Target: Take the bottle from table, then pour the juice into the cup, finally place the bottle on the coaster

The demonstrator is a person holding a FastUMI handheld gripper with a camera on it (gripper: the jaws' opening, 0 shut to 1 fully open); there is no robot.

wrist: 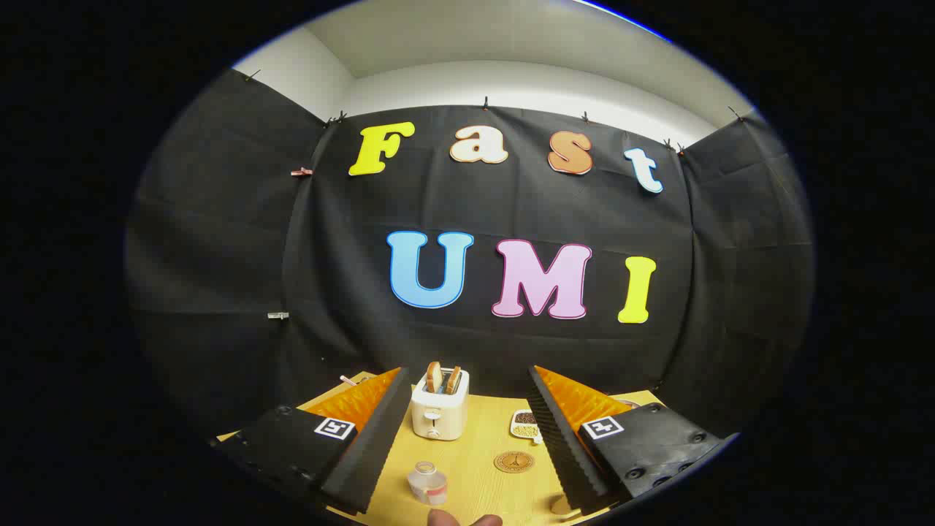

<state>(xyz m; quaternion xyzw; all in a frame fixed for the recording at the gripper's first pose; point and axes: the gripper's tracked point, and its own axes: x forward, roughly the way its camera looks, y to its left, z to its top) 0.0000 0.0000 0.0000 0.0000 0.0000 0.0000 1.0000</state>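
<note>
A wooden counter (475, 475) stretches out before the black cloth wall (511, 343) of a booth, with a pale ceiling (511, 44) above it. The gripper (467, 446) hangs over the near part of the counter, its jaws spread wide and holding nothing, one finger to each side of the things laid out ahead. A white toaster (439, 413) stands upright between and beyond the fingers, close to the wall, with two slices of toast (443, 378) sticking up from its slots. Nearer, between the fingers and a little toward the left one, a small clear bottle (426, 482) with a red band stands on the counter, well apart from both fingers. Just to its right lies a round brown coaster (514, 462), bare on top. Beyond the coaster, beside the right finger, sits a small white dish (525, 425) of grains or beans. Fingertips of a hand (464, 519) show at the near end of the counter, just below the bottle.
</note>
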